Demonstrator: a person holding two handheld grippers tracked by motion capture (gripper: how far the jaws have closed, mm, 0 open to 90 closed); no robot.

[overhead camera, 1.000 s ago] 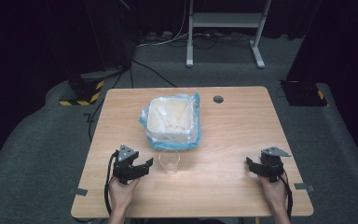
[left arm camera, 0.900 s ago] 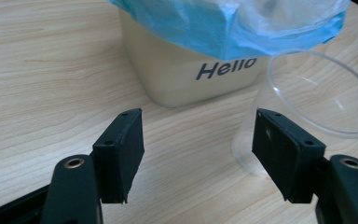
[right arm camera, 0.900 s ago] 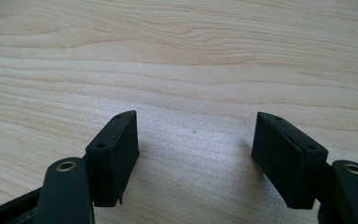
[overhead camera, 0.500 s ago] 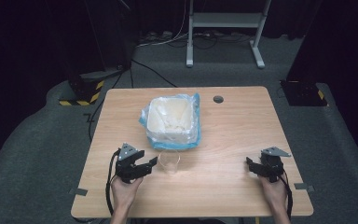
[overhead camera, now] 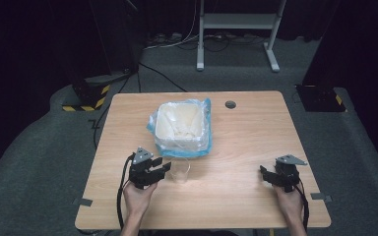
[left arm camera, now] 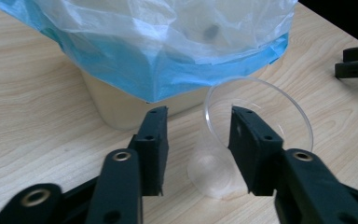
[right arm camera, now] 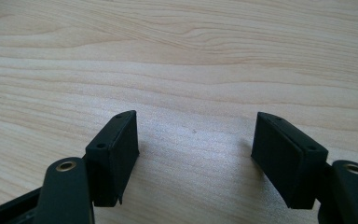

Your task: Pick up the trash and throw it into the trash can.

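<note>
A clear plastic cup (overhead camera: 179,170) stands upright on the wooden table (overhead camera: 251,132), just in front of a white bin (overhead camera: 158,132) lined with a blue-edged clear bag (overhead camera: 203,129). My left gripper (overhead camera: 165,168) lies level at the cup's left side. In the left gripper view the cup (left arm camera: 214,172) has its near wall between the jaws of the left gripper (left arm camera: 198,140). The jaws have just been closing, and the left pad (left arm camera: 159,144) still stands apart from the cup. My right gripper (overhead camera: 266,173) rests near the table's right front, open (right arm camera: 193,154) over bare wood.
The bin's wall (left arm camera: 116,107) and the hanging bag (left arm camera: 168,46) rise close behind the cup. A round cable hole (overhead camera: 230,104) sits at the table's far side. The right gripper's jaws (left arm camera: 356,63) show far off across the table. Cables and a stand's feet lie on the floor beyond.
The left gripper has edged toward the cup and its jaws have narrowed around the cup's side. The right gripper has stayed where it was.
</note>
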